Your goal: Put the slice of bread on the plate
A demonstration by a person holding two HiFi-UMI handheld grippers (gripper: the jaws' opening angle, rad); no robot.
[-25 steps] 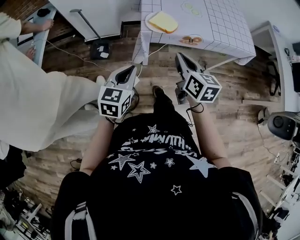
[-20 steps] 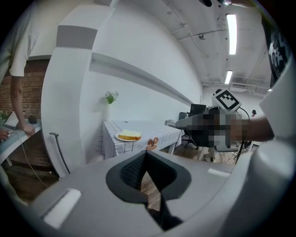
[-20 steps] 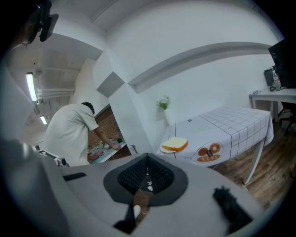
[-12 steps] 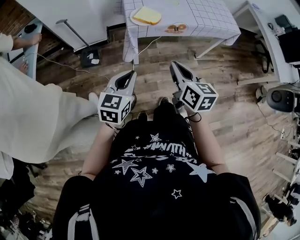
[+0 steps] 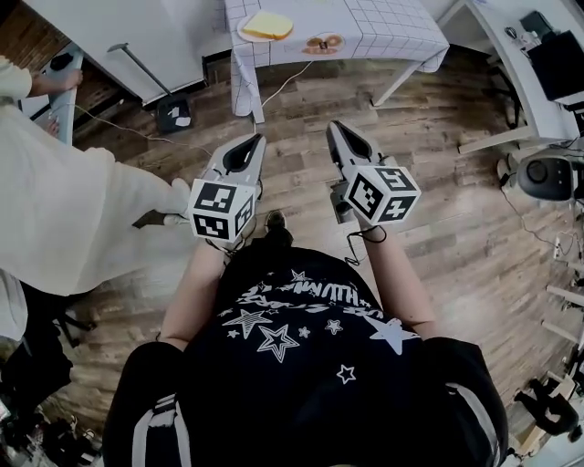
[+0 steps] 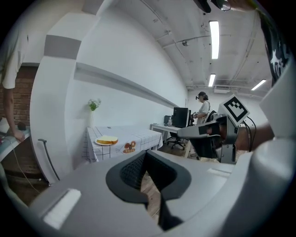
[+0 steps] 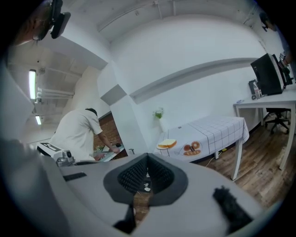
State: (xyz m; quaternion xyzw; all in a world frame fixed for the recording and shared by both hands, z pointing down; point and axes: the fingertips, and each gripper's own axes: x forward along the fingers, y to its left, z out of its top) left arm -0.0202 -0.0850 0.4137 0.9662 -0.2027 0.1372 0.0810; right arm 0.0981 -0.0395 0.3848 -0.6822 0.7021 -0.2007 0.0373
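1. The slice of bread (image 5: 267, 25) already lies flat on a round white plate (image 5: 245, 35). The plate sits near the front left corner of a bench (image 5: 383, 23) draped in a white cloth with a thin grid pattern.
2. The bench is well apart from the person, straight ahead across a wood-plank floor (image 5: 438, 201).
3. The left hand-held gripper (image 5: 251, 144) is clenched, its ribbed black pads meeting at the tips with nothing between them.
4. The right hand-held gripper (image 5: 338, 135) is also clenched and empty.
5. Both point forward toward the bench. The bread lies almost in line with the left one, so that hand looks slightly nearer.
6. The slice is pale yellow and soft-looking, a rounded rectangle with its long side running across the view.
7. Just to the right of the plate is a small dish (image 5: 323, 42) holding brown ring-shaped pastries.
8. Judging by this, the bread needs no further move.
9. A second person in pale clothing (image 5: 64, 210) stands to the left.
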